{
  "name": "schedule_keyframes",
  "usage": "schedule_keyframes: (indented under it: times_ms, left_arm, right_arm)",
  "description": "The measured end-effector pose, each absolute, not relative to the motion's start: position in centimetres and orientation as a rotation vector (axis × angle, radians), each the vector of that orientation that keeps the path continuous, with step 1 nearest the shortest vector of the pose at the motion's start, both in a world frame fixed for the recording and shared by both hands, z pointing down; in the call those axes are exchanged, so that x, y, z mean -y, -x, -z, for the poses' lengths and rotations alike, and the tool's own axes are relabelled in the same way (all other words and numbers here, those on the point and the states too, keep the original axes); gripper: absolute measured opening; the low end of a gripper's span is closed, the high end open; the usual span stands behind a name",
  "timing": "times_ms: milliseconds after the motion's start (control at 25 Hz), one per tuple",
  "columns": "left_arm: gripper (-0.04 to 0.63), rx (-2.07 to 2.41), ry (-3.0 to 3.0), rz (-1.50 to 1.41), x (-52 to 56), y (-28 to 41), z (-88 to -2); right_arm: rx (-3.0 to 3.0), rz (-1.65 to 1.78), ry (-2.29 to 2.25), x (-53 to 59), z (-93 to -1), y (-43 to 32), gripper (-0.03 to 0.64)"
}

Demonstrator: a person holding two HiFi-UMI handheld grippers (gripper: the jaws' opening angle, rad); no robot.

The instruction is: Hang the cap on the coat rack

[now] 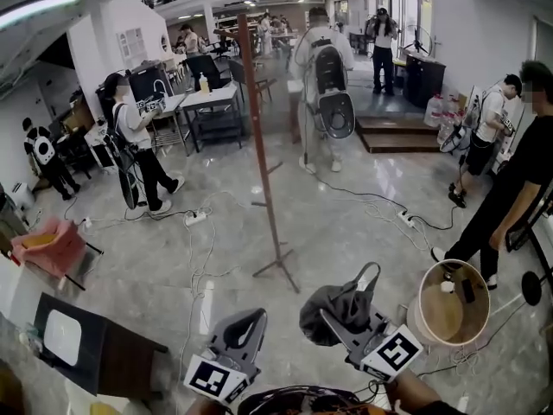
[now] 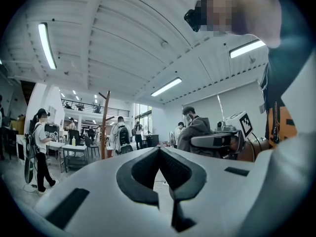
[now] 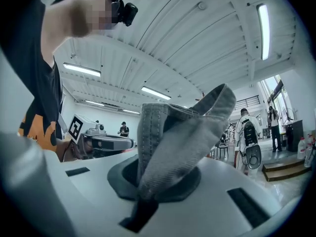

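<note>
The grey cap (image 1: 335, 305) hangs bunched from my right gripper (image 1: 339, 320), which is shut on its fabric, low in the head view. In the right gripper view the cap (image 3: 182, 137) rises straight out of the closed jaws of the right gripper (image 3: 155, 184), its strap looping at the top. My left gripper (image 1: 248, 325) is beside it on the left, shut and holding nothing; its pads meet at the tip (image 2: 159, 150). The brown coat rack (image 1: 259, 145) stands ahead on the floor, beyond both grippers, and its pole (image 2: 104, 127) also shows in the left gripper view.
A round wooden stool (image 1: 451, 305) stands just right of the right gripper. Cables and a power strip (image 1: 197, 219) lie on the floor left of the rack's feet (image 1: 278, 271). A dark table (image 1: 91, 348) is at lower left. Several people stand around, one close at right (image 1: 510, 197).
</note>
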State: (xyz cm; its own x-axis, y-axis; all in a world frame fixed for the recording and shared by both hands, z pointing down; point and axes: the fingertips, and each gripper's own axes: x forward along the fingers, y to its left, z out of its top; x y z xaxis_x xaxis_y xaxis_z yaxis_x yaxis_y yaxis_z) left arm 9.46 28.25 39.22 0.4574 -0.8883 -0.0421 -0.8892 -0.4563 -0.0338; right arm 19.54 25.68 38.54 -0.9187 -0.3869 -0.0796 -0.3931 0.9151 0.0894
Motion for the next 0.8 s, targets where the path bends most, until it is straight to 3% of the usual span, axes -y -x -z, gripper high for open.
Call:
schedule_keyframes:
  times_ms: [480, 800]
  left_arm:
    - [0.023, -1.649, 2.597, 0.031, -26.8, -14.0, -39.4]
    - [0.023, -1.646, 2.629, 0.032, -24.1, -12.5, -40.6]
  right_arm:
    - [-3.029, -0.132, 0.53, -23.2, -38.7, -23.4, 0.032]
    - [-3.037, -0.106, 0.555, -20.8, -39.4, -22.1, 0.032]
